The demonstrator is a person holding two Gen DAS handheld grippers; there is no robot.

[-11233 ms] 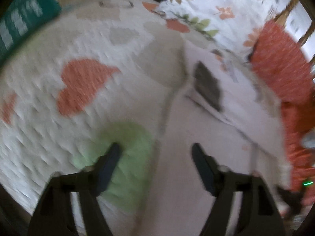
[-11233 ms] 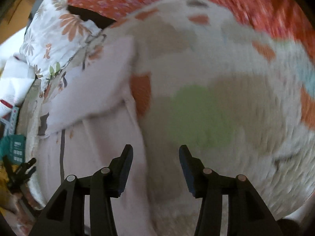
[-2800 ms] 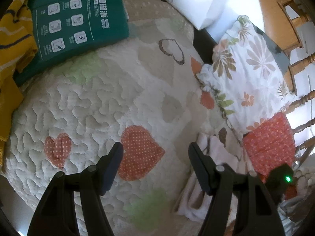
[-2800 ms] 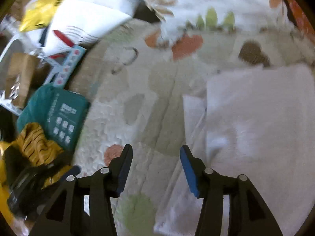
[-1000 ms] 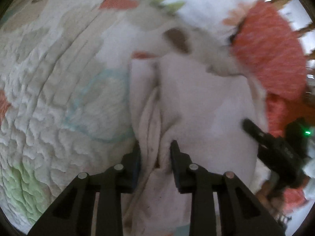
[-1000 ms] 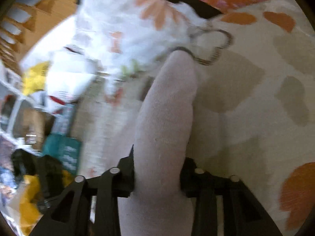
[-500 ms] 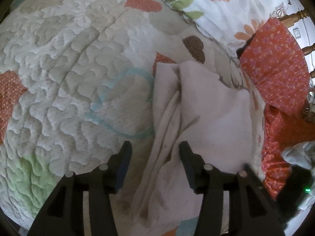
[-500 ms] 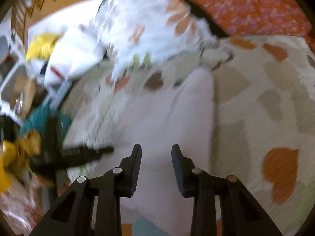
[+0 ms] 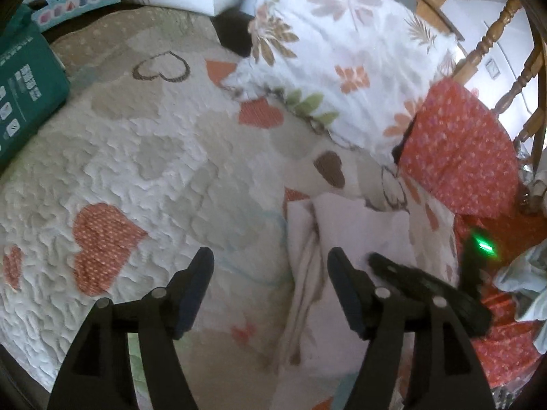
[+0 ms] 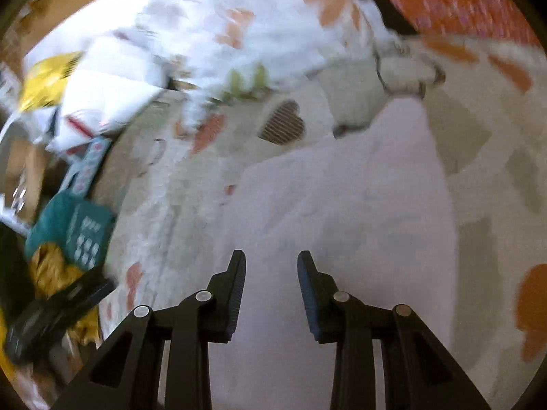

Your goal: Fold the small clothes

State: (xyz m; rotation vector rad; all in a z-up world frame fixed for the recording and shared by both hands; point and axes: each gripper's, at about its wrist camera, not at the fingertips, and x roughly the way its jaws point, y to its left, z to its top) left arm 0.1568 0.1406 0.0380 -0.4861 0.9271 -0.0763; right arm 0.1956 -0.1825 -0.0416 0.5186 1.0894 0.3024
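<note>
Black left gripper (image 9: 270, 273) spread wide, jaws just opened, nothing between them; right gripper (image 10: 271, 266) narrower, parted, pads clear of cloth. Pale pink garment (image 10: 342, 212) folded flat on heart-patterned quilt (image 9: 143, 157), under right gripper. Floral pillow (image 9: 342, 51) at quilt's far edge, green package (image 9: 24, 95) at its left edge.

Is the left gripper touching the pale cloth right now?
Apart. The left wrist view shows the left gripper open, jaws just widened, above the quilt, with the pale cloth lying flat beyond its fingertips, nothing between them.
</note>
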